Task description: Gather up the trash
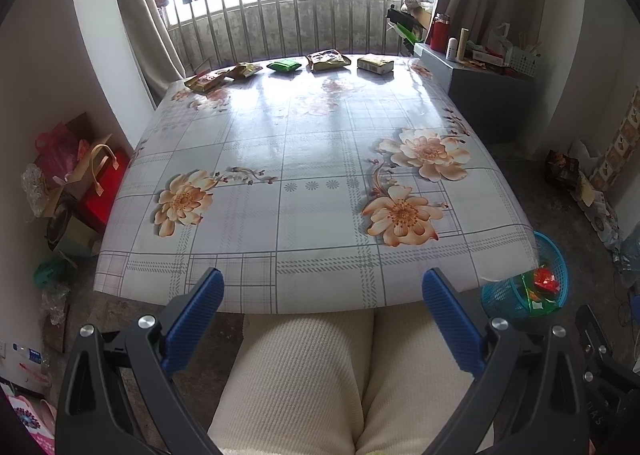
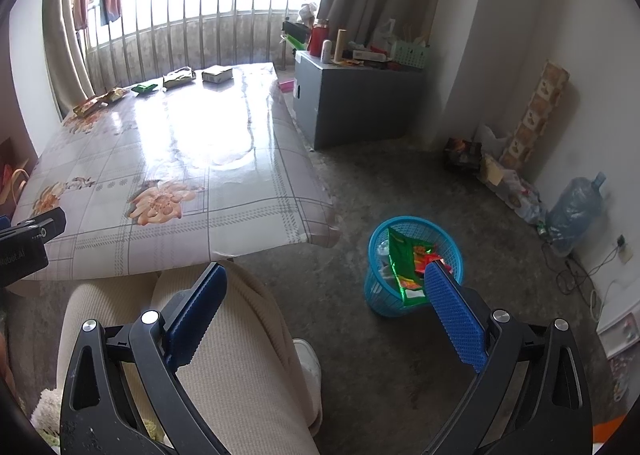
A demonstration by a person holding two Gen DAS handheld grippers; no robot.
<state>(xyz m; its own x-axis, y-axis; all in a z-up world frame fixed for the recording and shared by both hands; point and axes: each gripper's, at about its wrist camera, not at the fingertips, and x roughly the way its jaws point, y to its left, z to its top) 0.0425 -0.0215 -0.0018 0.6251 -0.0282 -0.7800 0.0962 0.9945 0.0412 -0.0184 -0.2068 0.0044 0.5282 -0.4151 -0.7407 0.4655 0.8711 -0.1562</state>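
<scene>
Five pieces of trash are lying in a row along the far edge of the tabletop (image 1: pixel 320 159), near the window bars: a yellow-brown wrapper (image 1: pixel 204 81) at far left, a second yellowish packet (image 1: pixel 245 70) just beside it, a green packet (image 1: pixel 285 65), a bigger olive-yellow snack bag (image 1: pixel 327 60), and a small pale carton (image 1: pixel 375 64) at the right end. The four packets are looking light, thin and crinkly, likely slippery foil, so they would probably be sliding on the glossy cloth; pinching a raised crimped edge or a puffed middle seems the best hold. The carton is looking stiffer, better taken across its short sides. The left gripper (image 1: pixel 322 287) is hanging over the near table edge above the person's cream trousers (image 1: pixel 304 375), jaws wide apart and holding nothing. The right gripper (image 2: pixel 326 287) is also showing its jaws spread and empty, pointing toward the floor to the right of the table. One blue mesh basket (image 2: pixel 376 287) is standing on the floor near the table's right corner, already holding a green wrapper (image 2: pixel 402 263) and a red one (image 2: pixel 424 255); anything deeper inside cannot be counted. All five pieces are well apart from both grippers.
</scene>
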